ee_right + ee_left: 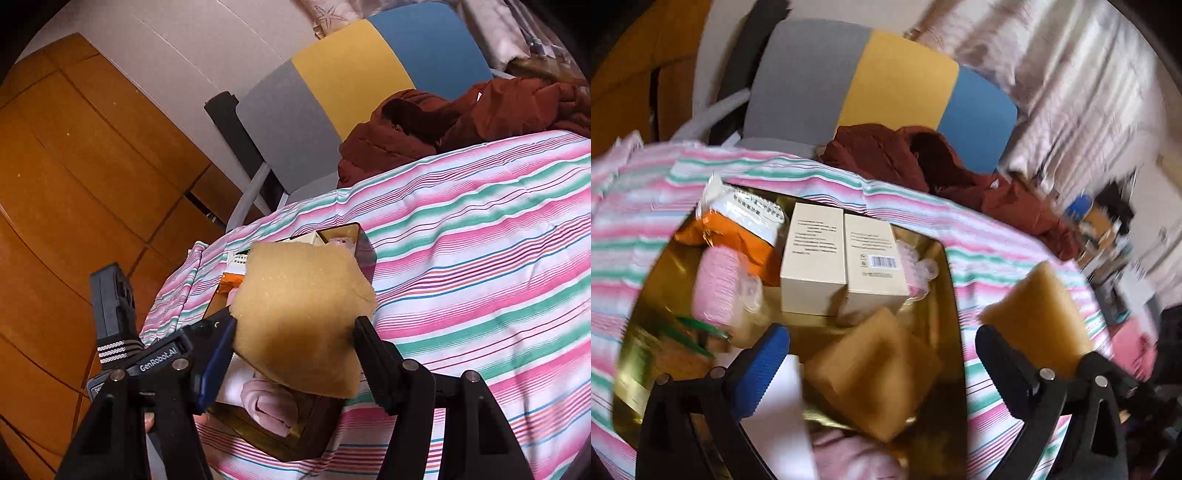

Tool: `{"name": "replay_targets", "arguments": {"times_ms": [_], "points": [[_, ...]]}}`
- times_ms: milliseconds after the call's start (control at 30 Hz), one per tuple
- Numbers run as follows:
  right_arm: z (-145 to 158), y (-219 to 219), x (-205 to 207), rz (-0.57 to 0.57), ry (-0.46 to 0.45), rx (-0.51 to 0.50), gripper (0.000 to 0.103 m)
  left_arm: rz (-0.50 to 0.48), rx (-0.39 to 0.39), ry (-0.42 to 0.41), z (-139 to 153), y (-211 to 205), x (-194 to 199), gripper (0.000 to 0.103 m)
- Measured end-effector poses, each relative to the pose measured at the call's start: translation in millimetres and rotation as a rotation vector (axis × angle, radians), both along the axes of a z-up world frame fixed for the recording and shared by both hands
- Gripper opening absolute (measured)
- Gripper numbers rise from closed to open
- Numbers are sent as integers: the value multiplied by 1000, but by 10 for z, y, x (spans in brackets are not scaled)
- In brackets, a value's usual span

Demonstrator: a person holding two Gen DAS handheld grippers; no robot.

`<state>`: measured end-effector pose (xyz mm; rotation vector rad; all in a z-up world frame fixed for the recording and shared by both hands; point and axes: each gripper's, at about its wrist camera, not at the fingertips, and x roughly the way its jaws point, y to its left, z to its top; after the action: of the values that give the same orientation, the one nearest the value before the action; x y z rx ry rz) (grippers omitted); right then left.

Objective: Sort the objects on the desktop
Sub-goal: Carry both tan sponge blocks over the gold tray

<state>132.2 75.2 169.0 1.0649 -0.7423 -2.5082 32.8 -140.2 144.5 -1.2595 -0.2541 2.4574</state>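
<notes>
Right claw (293,345) pinches tan soft foam sponge (299,317) by its 2 side edges above gold box (314,428) near worktop's left edge; looks light, squashy; left claw (882,354) open.

A porous, matt foam sponge (299,317) above a glossy gold tray (938,295) — smooth cardboard boxes (812,258) inside, on soft striped cloth (480,258), varnished wood cabinet (74,184) behind.

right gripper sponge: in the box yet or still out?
Out. The right gripper holds the sponge above the box.
</notes>
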Motion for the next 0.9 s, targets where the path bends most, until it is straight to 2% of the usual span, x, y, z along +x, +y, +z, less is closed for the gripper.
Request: {"name": "replay_targets", "arguments": {"times_ms": [33,100,167,300,500,633,700,800,900], "points": [[2,-6,4,3,1,1,65,5,-40,7,13,12,-1,103],[7,-27,8,11,3,4,65,18,-56,44,60,-10,21,103],[6,-61,-1,18,4,12,65,38,-61,75,111,-89,91,103],[6,-160,-102,30,10,53,65,138,-62,139,188,-306,182,103],[81,-601,-452,52,77,352,65,256,-79,223,282,-625,340,103],[-2,-905,-600,37,95,538,64,290,-75,217,193,-807,439,103],[-84,-1006,-638,39,83,588,64,285,-62,201,123,-856,439,103],[-190,-1045,-635,42,40,575,64,291,-57,182,28,-908,466,103],[-222,-958,-574,41,-2,488,64,296,-47,173,-38,-935,492,103]]}}
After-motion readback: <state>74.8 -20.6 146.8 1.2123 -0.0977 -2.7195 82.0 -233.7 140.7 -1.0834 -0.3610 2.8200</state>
